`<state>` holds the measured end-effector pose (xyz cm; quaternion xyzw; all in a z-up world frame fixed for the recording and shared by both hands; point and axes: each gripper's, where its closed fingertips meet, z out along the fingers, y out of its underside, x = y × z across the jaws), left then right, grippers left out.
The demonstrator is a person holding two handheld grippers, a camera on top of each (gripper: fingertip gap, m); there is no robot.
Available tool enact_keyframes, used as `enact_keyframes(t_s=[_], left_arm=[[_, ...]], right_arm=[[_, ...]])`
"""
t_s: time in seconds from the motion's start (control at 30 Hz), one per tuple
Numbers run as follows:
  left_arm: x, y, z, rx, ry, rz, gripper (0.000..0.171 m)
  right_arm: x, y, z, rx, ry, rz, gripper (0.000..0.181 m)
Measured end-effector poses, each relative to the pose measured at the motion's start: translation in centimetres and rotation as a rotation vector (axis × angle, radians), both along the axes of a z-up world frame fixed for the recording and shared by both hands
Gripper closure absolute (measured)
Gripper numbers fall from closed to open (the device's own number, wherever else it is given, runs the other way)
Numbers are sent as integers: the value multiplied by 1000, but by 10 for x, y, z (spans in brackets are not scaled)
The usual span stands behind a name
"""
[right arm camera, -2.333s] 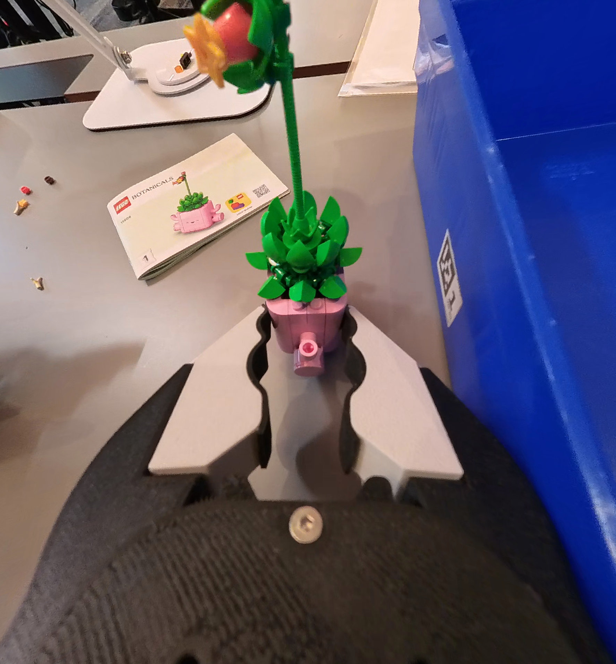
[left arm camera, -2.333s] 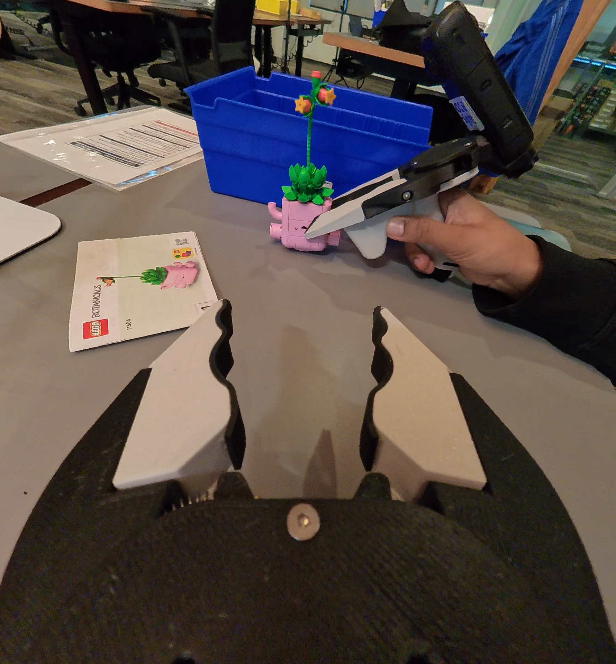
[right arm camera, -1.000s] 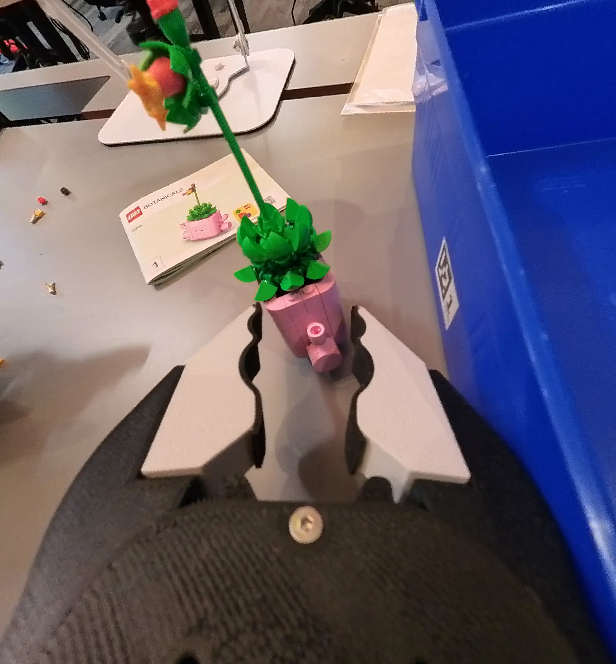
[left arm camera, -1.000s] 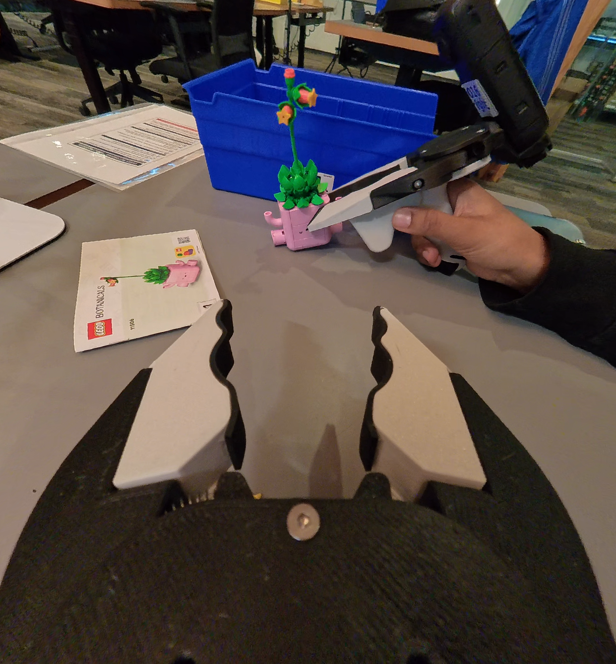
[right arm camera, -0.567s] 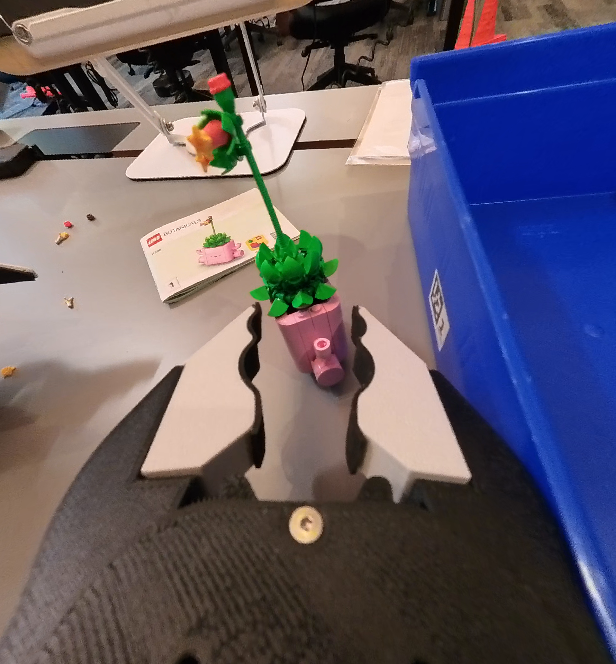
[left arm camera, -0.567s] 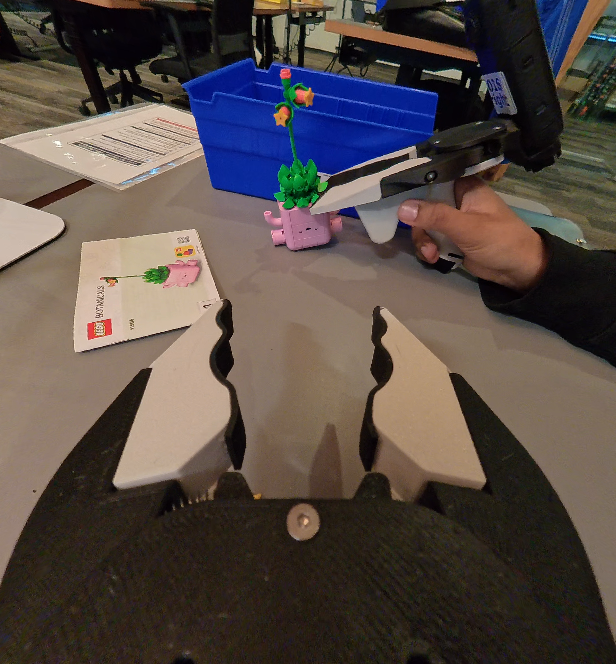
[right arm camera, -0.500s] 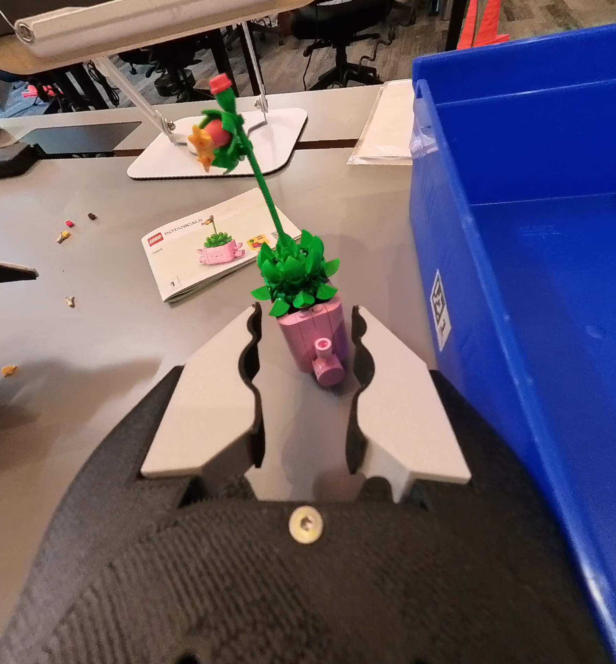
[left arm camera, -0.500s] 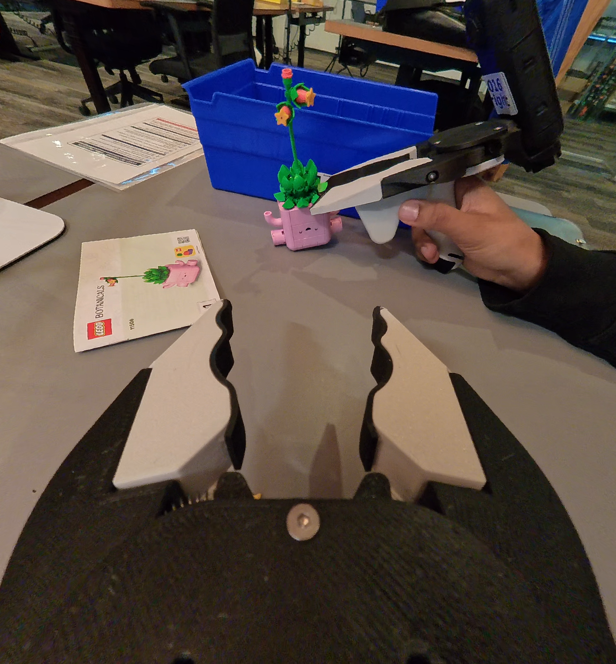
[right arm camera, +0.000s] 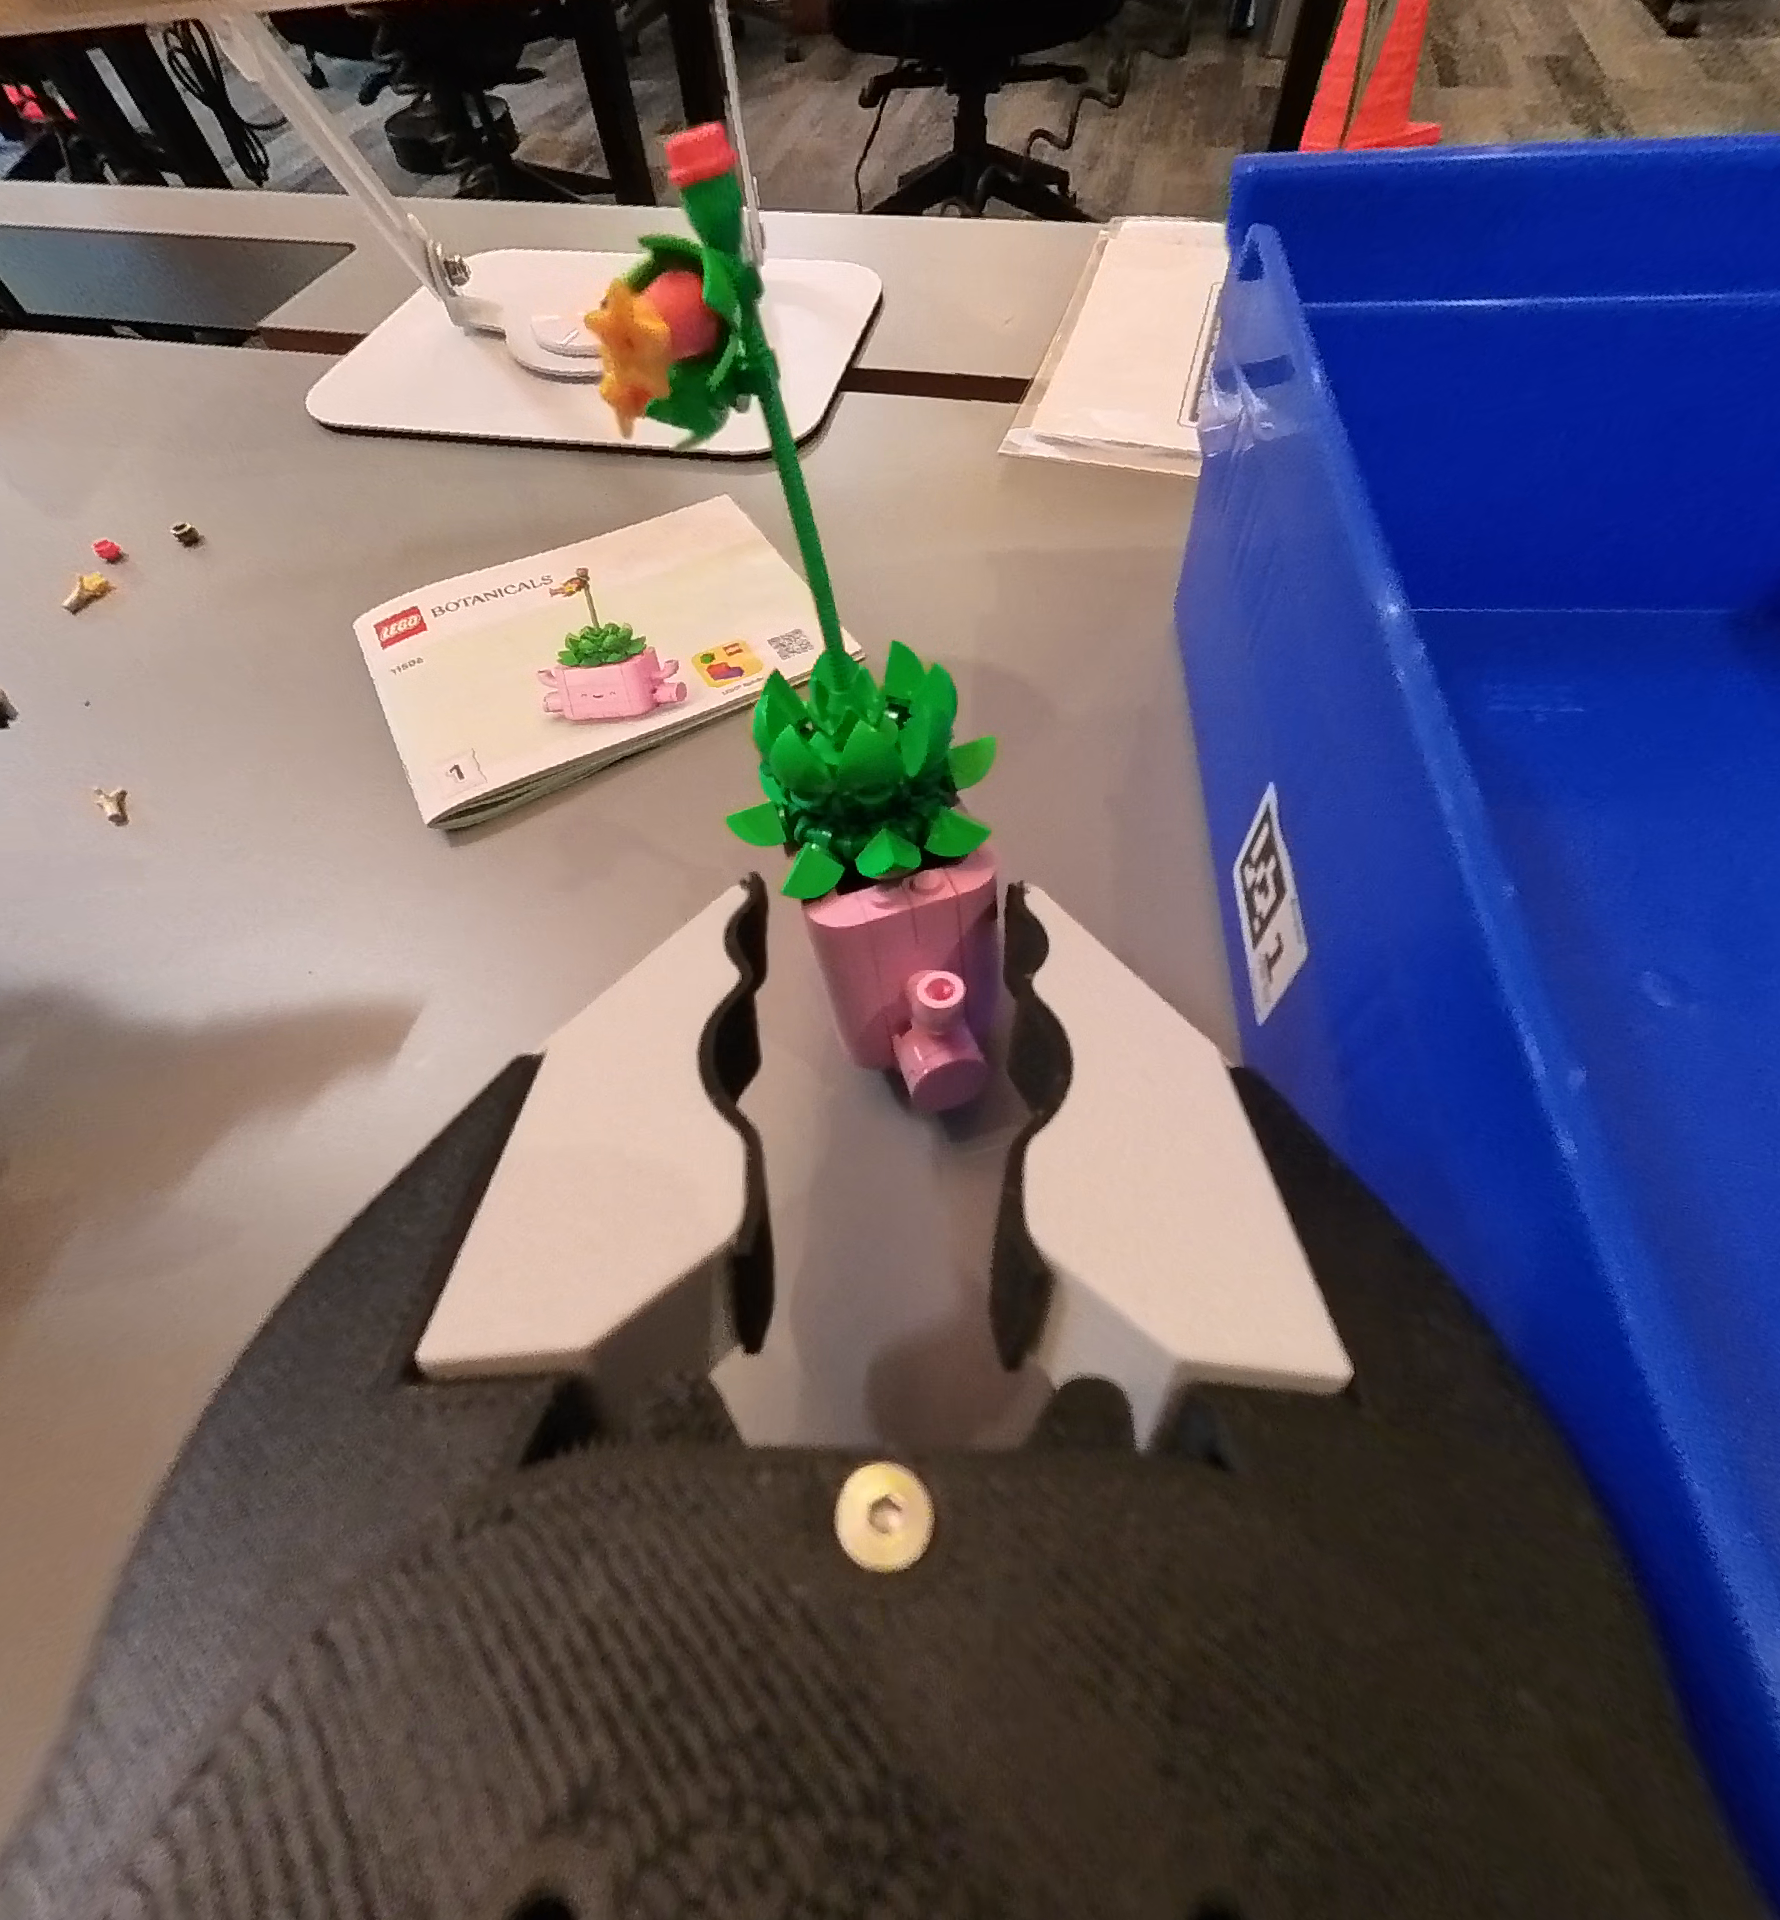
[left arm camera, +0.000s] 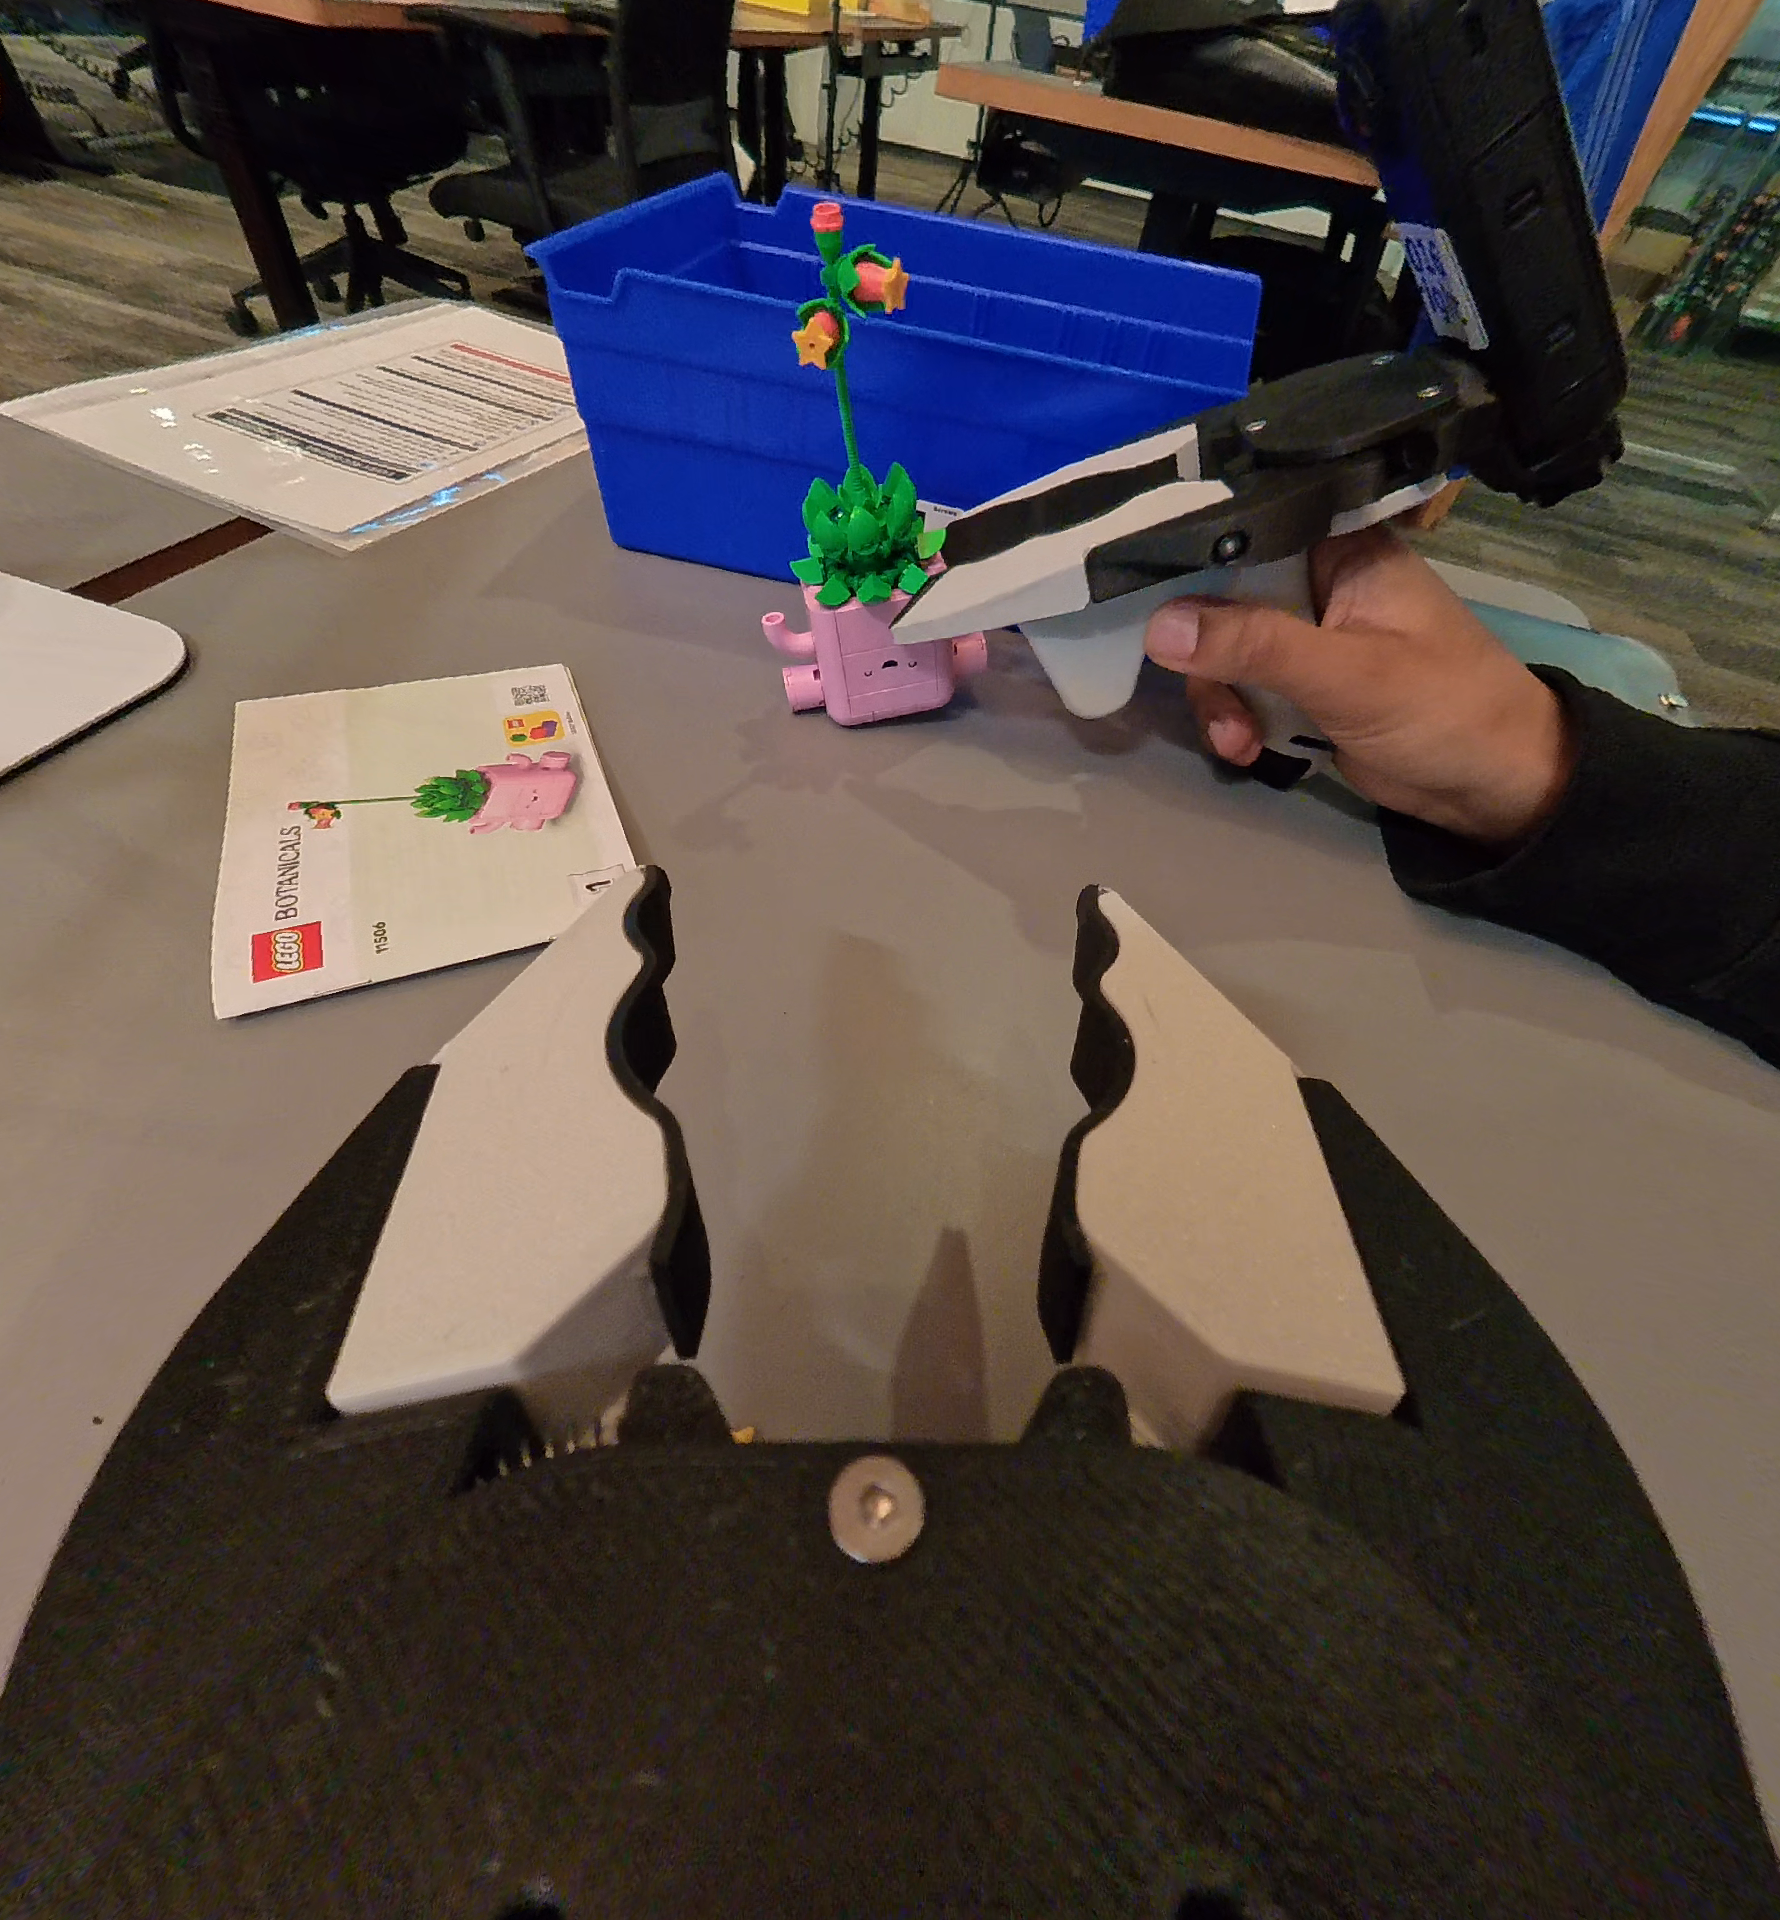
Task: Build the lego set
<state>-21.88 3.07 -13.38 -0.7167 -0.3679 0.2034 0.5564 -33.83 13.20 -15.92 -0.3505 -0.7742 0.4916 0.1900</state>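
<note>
Both our claws released

Our right gripper (right arm camera: 881, 914) hangs parted around the pink lego planter (right arm camera: 901, 956), fingers clear of it; left gripper (left arm camera: 870, 914) gapes wide over bare table (left arm camera: 865, 831).

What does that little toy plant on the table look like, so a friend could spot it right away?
Find the big blue bin on the grey table; the toy plant stands just in front of it, right of the paper booklet. It is a small pink block pot with a tiny face, green leaves on top and a tall thin stem with pink and orange flowers, the only standing thing there.
</note>
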Motion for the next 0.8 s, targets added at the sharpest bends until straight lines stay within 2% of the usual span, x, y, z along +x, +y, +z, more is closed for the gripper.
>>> enact_keyframes(t_s=[0.2, 0.8], left_arm=[[0, 0, 0, -2, 1, 0, 95], [0, 0, 0, -2, -1, 0, 95]], right_arm=[[-1, 1, -1, 39, 25, -4, 144], [-5, 8, -2, -23, -41, -40, 144]])
